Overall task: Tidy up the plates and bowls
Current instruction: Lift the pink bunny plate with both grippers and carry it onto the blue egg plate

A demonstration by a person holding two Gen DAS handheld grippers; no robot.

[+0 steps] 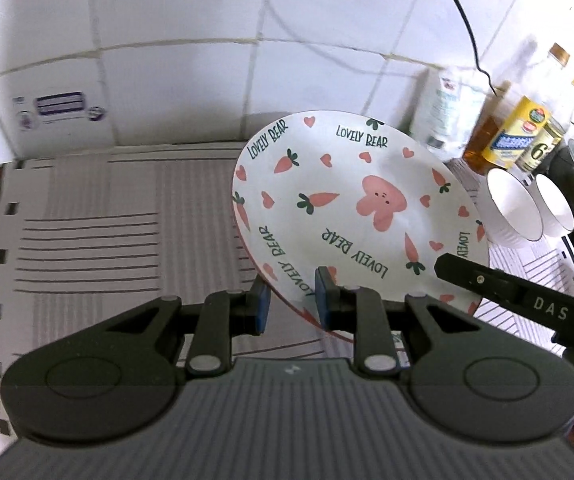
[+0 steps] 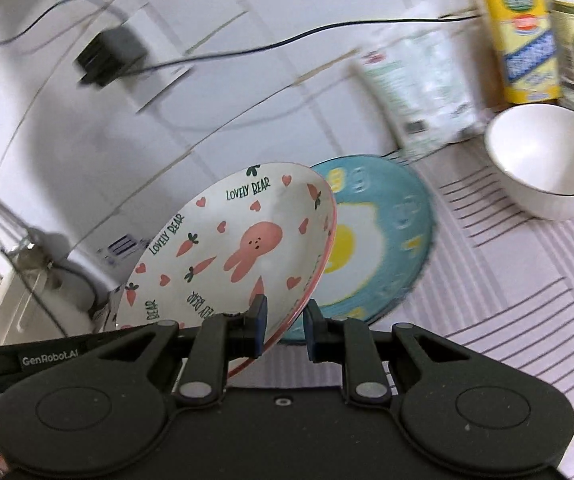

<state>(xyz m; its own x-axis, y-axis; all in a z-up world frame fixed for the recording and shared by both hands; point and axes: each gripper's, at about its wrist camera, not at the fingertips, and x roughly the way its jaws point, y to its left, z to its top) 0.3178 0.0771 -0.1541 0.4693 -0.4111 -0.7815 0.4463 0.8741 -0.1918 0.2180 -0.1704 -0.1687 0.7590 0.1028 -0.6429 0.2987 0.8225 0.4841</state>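
Observation:
A white plate [image 1: 359, 200] printed with a pink rabbit, carrots, hearts and "LOVELY BEAR" hangs tilted above the striped mat. My left gripper [image 1: 291, 306] is shut on its near rim. In the right wrist view the same plate [image 2: 239, 248] stands tilted, and my right gripper [image 2: 285, 332] is shut on its pink-edged rim. A blue plate [image 2: 379, 240] with a fried-egg picture lies flat on the mat just behind it. White bowls [image 1: 515, 208] stand at the right, and one bowl [image 2: 547, 160] shows in the right wrist view.
A grey striped mat [image 1: 87, 220] covers the counter up to a white tiled wall [image 1: 167, 80]. Bottles [image 1: 523, 136] and a white carton [image 2: 419, 92] stand at the back right. A black cable [image 2: 247, 50] and plug adapter [image 2: 109, 56] hang on the wall.

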